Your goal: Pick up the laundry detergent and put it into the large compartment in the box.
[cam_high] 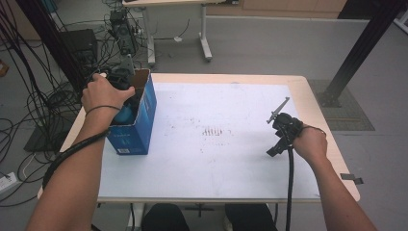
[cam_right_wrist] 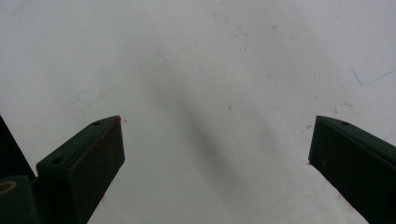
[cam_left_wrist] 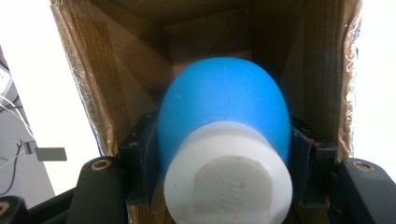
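A person sat at a table (cam_high: 231, 185) with a white top and held a gripper in each hand. The left hand (cam_high: 102, 94) was up at about ten o'clock on the table, over a blue cardboard box (cam_high: 139, 122) that stood there with its top open. The left gripper (cam_high: 120, 79) reached down into that box. In the left gripper view, its two black jaws pressed on both sides of a blue and white toy (cam_left_wrist: 224, 140) — a round blue top on a fat white base — so the left gripper (cam_left_wrist: 224, 154) was holding it tight. The brown inside walls of the box (cam_left_wrist: 116, 60) stood all around the toy, so the toy was inside the box. From above, a bit of the blue toy (cam_high: 124, 114) peeked out under the left hand. The right hand (cam_high: 310, 142) was at about three o'clock on the table, well apart from the box. The right gripper (cam_high: 278, 130) pointed at the white top, and a black cable (cam_high: 289, 187) hung from it toward the person. In the right gripper view, the right gripper (cam_right_wrist: 215, 140) had its jaws spread wide — nothing was between them, just the white top (cam_right_wrist: 210, 56) with a few tiny marks.
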`<act>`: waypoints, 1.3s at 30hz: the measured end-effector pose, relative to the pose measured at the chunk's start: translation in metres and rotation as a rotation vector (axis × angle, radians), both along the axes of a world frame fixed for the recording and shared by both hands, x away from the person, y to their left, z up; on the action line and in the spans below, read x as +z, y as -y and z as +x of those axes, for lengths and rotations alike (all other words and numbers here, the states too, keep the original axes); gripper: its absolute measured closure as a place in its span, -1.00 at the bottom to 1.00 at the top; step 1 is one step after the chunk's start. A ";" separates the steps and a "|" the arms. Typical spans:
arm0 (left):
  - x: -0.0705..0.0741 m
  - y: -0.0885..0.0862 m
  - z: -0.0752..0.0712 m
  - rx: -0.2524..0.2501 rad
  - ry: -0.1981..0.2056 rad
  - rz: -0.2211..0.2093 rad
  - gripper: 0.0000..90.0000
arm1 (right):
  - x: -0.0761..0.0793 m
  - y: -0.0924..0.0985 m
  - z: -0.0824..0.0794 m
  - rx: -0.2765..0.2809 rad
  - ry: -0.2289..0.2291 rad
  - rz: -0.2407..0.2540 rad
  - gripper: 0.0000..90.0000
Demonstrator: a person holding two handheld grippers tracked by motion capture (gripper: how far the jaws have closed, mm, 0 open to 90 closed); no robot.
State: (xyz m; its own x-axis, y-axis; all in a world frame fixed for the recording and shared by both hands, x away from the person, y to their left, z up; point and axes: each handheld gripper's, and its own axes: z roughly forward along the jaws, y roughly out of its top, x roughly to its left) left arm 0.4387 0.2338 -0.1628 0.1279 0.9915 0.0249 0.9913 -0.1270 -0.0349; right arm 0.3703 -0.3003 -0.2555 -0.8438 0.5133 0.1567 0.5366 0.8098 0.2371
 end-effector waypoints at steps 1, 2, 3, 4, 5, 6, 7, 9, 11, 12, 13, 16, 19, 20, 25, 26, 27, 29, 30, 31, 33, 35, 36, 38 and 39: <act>0.000 0.000 0.000 0.001 0.000 0.000 -0.17 | 0.000 0.000 0.000 0.000 0.000 -0.001 -0.92; 0.000 0.000 0.000 0.001 0.000 -0.001 -0.17 | 0.000 0.000 0.000 0.000 0.001 -0.001 -0.92; 0.000 0.000 0.000 0.001 -0.001 -0.001 -0.17 | 0.000 0.000 0.000 0.000 0.001 -0.001 -0.92; 0.000 0.000 0.000 0.001 0.000 -0.001 -0.17 | 0.000 0.000 0.000 0.000 0.001 -0.001 -0.92; 0.000 -0.001 0.000 0.002 0.001 -0.002 -0.17 | 0.000 0.000 0.000 0.000 0.001 0.000 -0.92; 0.000 -0.001 0.000 0.001 0.001 -0.002 -0.17 | 0.000 0.000 0.000 0.000 0.001 0.000 -0.92; 0.000 -0.001 0.000 0.001 0.000 -0.002 -0.17 | 0.000 0.000 0.000 0.000 0.002 0.000 -0.92; 0.000 -0.002 0.000 0.002 0.000 -0.004 -0.17 | 0.000 0.000 0.000 0.000 0.001 0.001 -0.92; 0.000 -0.002 -0.001 0.003 0.001 -0.004 -0.17 | 0.000 0.000 0.000 0.000 0.002 -0.001 -0.92; 0.000 -0.001 -0.001 0.003 0.002 -0.003 -0.17 | 0.000 0.000 0.000 -0.001 0.002 0.001 -0.92; 0.000 -0.001 -0.001 0.002 0.001 -0.002 -0.17 | 0.000 0.000 0.000 0.000 0.003 0.003 -0.92; 0.000 0.000 0.000 0.003 -0.001 0.000 -0.17 | 0.000 0.000 0.000 0.001 0.002 0.004 -0.92; 0.000 0.001 0.000 0.006 0.000 0.001 -0.17 | 0.000 0.000 -0.001 0.001 0.003 0.003 -0.92; 0.000 0.001 0.000 0.005 0.000 0.001 -0.17 | 0.000 0.000 -0.001 -0.001 0.003 0.001 -0.92; 0.000 0.001 0.000 0.006 0.001 0.001 -0.17 | 0.001 0.000 -0.001 0.000 0.004 0.000 -0.92; 0.000 0.001 0.000 0.006 0.001 0.001 -0.17 | 0.001 0.000 -0.001 0.000 0.004 0.000 -0.92; 0.000 0.000 -0.001 0.005 0.002 -0.002 -0.17 | 0.001 0.000 -0.001 -0.002 0.004 0.002 -0.92; 0.000 -0.001 -0.001 0.007 0.005 -0.005 -0.17 | 0.001 0.000 -0.001 -0.002 0.006 0.001 -0.92; 0.000 -0.002 -0.002 0.009 0.007 -0.008 -0.17 | 0.001 0.000 -0.001 -0.002 0.006 0.002 -0.92; 0.000 -0.003 -0.002 0.011 0.007 -0.008 -0.17 | 0.001 0.000 -0.001 -0.002 0.007 0.003 -0.92; 0.000 -0.003 -0.002 0.011 0.006 -0.010 -0.17 | 0.001 0.000 -0.001 -0.001 0.005 -0.001 -0.92; 0.000 -0.003 -0.002 0.011 0.005 -0.009 -0.17 | 0.001 0.000 -0.001 0.001 0.006 0.002 -0.92; 0.000 -0.003 -0.002 0.012 0.006 -0.009 -0.17 | 0.001 0.000 -0.001 0.001 0.007 0.003 -0.92; 0.000 -0.002 -0.002 0.010 0.005 -0.007 -0.17 | 0.001 -0.001 -0.002 0.000 0.009 0.002 -0.92; 0.000 -0.002 -0.001 0.008 0.004 -0.005 -0.17 | 0.001 -0.001 -0.002 0.000 0.010 0.002 -0.92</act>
State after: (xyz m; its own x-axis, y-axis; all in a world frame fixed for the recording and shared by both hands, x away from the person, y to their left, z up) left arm 0.4374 0.2353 -0.1629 0.1194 0.9926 0.0202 0.9925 -0.1188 -0.0299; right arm 0.3687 -0.2993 -0.2542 -0.8454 0.5127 0.1496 0.5341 0.8094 0.2442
